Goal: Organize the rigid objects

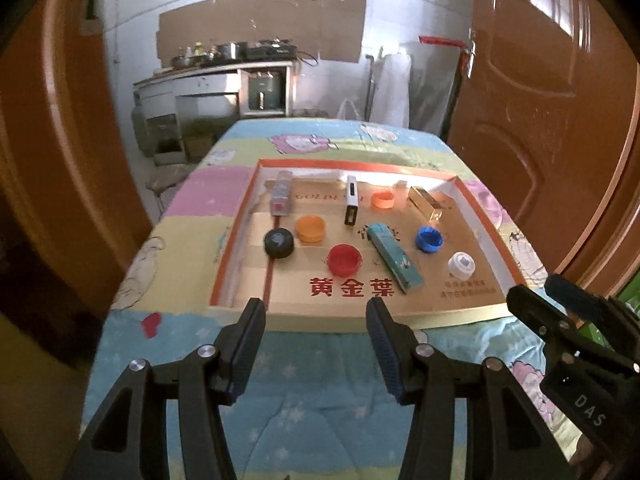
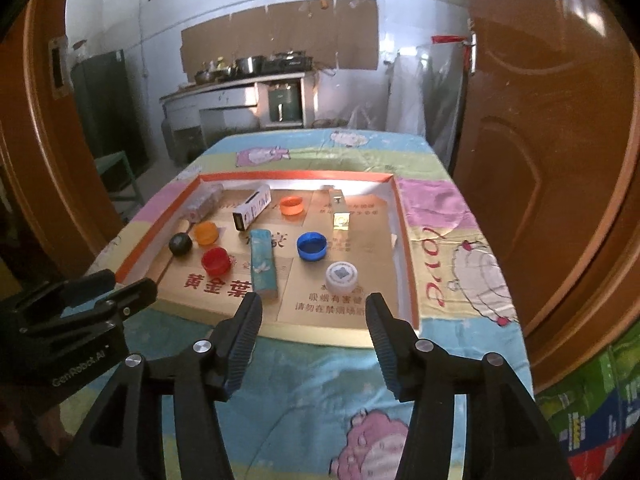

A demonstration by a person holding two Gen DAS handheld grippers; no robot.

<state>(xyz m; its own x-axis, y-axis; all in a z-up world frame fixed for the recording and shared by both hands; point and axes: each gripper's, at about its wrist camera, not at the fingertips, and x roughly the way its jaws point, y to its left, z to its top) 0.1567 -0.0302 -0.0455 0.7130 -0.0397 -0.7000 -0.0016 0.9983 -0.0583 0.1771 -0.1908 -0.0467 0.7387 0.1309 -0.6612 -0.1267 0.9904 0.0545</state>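
Note:
A shallow cardboard tray (image 1: 235,236) (image 2: 409,256) with an orange rim lies on the table. Inside lie a red cap (image 1: 345,259) (image 2: 215,261), black cap (image 1: 279,242), two orange caps (image 1: 310,229) (image 1: 383,199), blue cap (image 1: 429,239) (image 2: 311,245), white cap (image 1: 461,264) (image 2: 341,276), teal box (image 1: 396,258) (image 2: 263,264), gold box (image 1: 426,203), white box (image 1: 351,205) and a clear box (image 1: 281,196). My left gripper (image 1: 315,308) (image 2: 126,284) hovers open before the tray's near edge, holding nothing. Beside it, my right gripper (image 2: 313,304) (image 1: 540,292) is open and holds nothing.
A cartoon-print cloth (image 1: 304,392) (image 2: 312,384) covers the table. Brown wooden doors (image 1: 552,92) (image 2: 552,152) stand close on both sides. A counter with pots (image 1: 224,60) runs along the far wall. Coloured cartons (image 2: 592,408) sit low at the right.

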